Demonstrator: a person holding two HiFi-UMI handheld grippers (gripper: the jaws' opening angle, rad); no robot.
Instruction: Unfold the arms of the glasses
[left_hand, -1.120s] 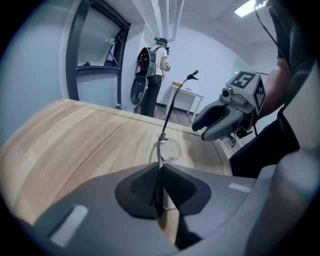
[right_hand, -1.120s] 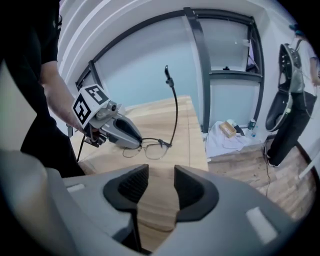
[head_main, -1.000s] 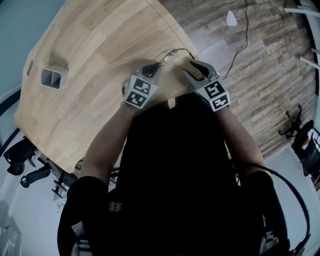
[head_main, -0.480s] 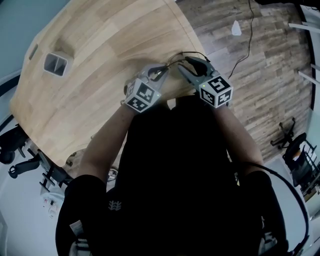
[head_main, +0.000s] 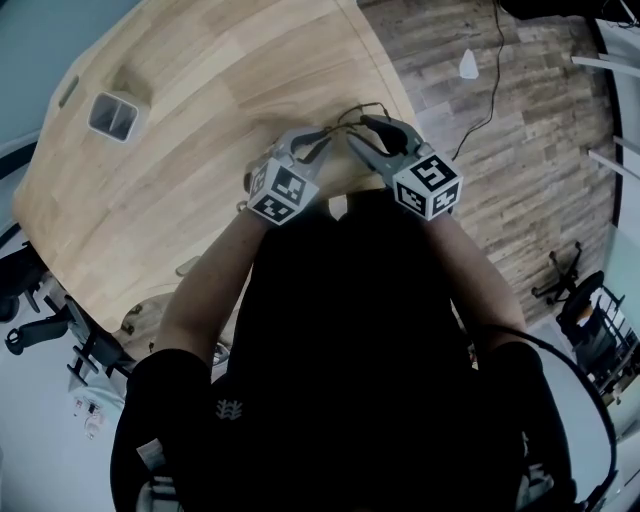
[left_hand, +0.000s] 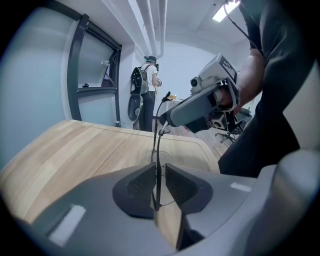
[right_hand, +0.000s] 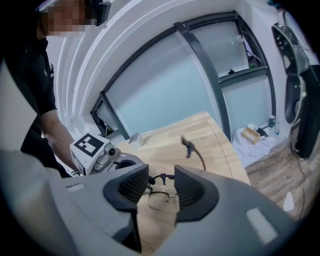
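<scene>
The thin wire-framed glasses (head_main: 345, 122) are held above the near edge of the wooden table (head_main: 200, 120), between my two grippers. In the left gripper view the frame (left_hand: 158, 165) runs edge-on through my left gripper (left_hand: 158, 182). Its jaws are opening, and a slit of light shows beside the wire. My right gripper (right_hand: 161, 187) stands wide with a lens (right_hand: 159, 199) spanning its pads, shut on the frame. One arm with a dark tip (right_hand: 189, 146) sticks out away from the lenses. In the head view the left gripper (head_main: 322, 140) and right gripper (head_main: 362, 130) nearly touch.
A white two-slot holder (head_main: 112, 115) stands on the table's far left. A cable (head_main: 490, 90) and a white scrap (head_main: 468, 65) lie on the wood floor to the right. A person with a backpack (left_hand: 147, 85) stands far behind the table. Office chairs (head_main: 580, 300) stand at the right.
The glasses lay on the table between the two grippers. Both grippers have since closed in on them from either side and lifted a little.
</scene>
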